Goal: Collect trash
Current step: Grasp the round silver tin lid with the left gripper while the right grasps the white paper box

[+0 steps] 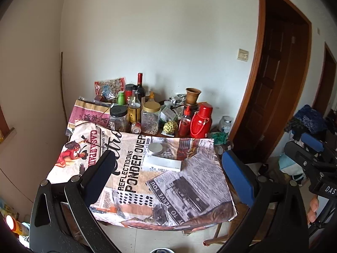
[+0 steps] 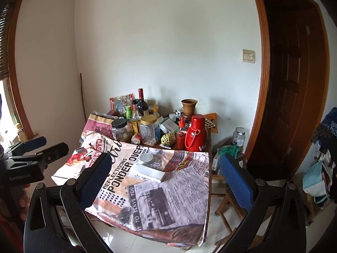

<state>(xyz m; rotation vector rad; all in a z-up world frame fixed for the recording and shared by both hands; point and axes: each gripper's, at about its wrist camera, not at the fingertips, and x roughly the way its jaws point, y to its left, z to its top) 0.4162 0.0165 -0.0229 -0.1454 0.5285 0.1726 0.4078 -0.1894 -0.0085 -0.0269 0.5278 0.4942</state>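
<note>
A pale-walled room corner holds a small table (image 1: 210,215) draped in a newspaper-print cloth (image 1: 189,189), with a dark wooden door to the right. The far end is crowded with jars, bottles, a red flask (image 1: 201,121) and a clay pot (image 2: 189,106); the near part of the cloth carries only 2 loose items: a flat white box (image 1: 163,164) and a round silver tin (image 1: 155,148) just behind it, touching or nearly so.

Both tools hang short of the table, above its near edge. The left gripper (image 1: 168,179) has its 2 fingers spread wide with nothing between them; the right gripper (image 2: 166,179) is likewise spread wide and empty. Each also shows at the edge of the other's view, a hand on its handle.

This looks like the opening step: nothing is picked up. The likeliest trash is the white box, though that is a guess. The next move calls for one gripper to go forward and down over the box, fingers straddling its narrow width, since it lies flat on soft cloth and offers little edge.

No bin or bag for trash is visible in either view. Whether the box and tin are empty cannot be told. The crinkled foil (image 1: 179,99) and small packets among the jars are too small to judge as waste.
</note>
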